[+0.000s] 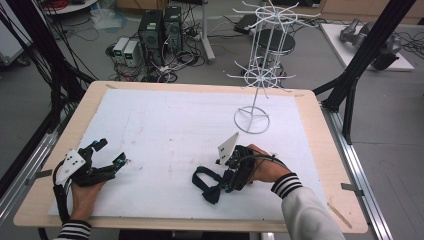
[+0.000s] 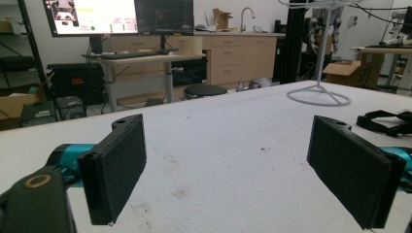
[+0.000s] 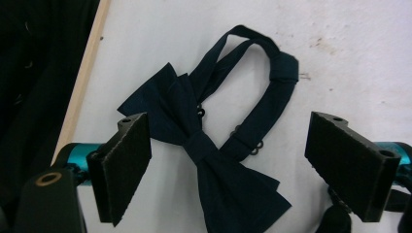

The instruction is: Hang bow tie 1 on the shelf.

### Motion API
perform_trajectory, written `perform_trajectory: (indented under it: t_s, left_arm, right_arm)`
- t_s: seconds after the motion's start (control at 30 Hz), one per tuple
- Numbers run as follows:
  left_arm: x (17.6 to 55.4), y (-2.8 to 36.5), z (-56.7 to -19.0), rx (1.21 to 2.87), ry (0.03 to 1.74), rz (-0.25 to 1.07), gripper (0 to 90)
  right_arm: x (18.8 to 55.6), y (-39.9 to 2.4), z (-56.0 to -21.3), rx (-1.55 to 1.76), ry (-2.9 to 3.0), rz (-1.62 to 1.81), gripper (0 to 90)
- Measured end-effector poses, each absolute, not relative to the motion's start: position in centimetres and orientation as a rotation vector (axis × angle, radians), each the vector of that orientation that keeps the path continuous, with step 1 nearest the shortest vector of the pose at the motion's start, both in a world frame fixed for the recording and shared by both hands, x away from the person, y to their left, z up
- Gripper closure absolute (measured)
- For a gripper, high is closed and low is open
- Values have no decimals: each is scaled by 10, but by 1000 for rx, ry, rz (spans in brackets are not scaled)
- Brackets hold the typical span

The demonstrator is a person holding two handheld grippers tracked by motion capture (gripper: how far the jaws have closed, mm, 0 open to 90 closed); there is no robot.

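Wire rack (image 1: 258,65) beyond open foam

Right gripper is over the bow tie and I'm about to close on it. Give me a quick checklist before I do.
1. Bow tie between the right gripper's jaws: ok, its knot sits in the gap.
2. Jaws wide enough: ok, the pads stand clear of the cloth on both sides.
3. Strap out of the pinch: ok, the loop lies beyond the jaws.
4. Tie flat on the table: ok.
5. Left gripper clear: ok, open, resting well to the side.
6. Stand hooks free: cannot tell.
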State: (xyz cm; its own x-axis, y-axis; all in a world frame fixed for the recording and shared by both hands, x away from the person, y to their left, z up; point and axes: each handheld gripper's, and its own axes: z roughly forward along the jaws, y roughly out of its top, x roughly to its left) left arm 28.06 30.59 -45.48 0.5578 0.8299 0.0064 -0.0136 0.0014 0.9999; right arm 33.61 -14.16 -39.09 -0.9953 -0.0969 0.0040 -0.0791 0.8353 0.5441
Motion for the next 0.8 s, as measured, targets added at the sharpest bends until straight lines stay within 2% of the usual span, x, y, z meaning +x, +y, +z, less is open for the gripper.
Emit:
perform_trajectory:
  t_s: [0.4, 0.53, 0.8]
  left_arm:
    - [280, 306, -455, 1419, 754, 771, 146]
    - [281, 306, -455, 1418, 753, 770, 146]
    - [280, 306, -455, 1417, 755, 770, 147]
  right_arm:
    - [336, -136, -399, 162, -2987, -783, 176]
    - [334, -134, -403, 219, -2995, -718, 247]
    - [332, -131, -407, 244, -2996, -637, 306]
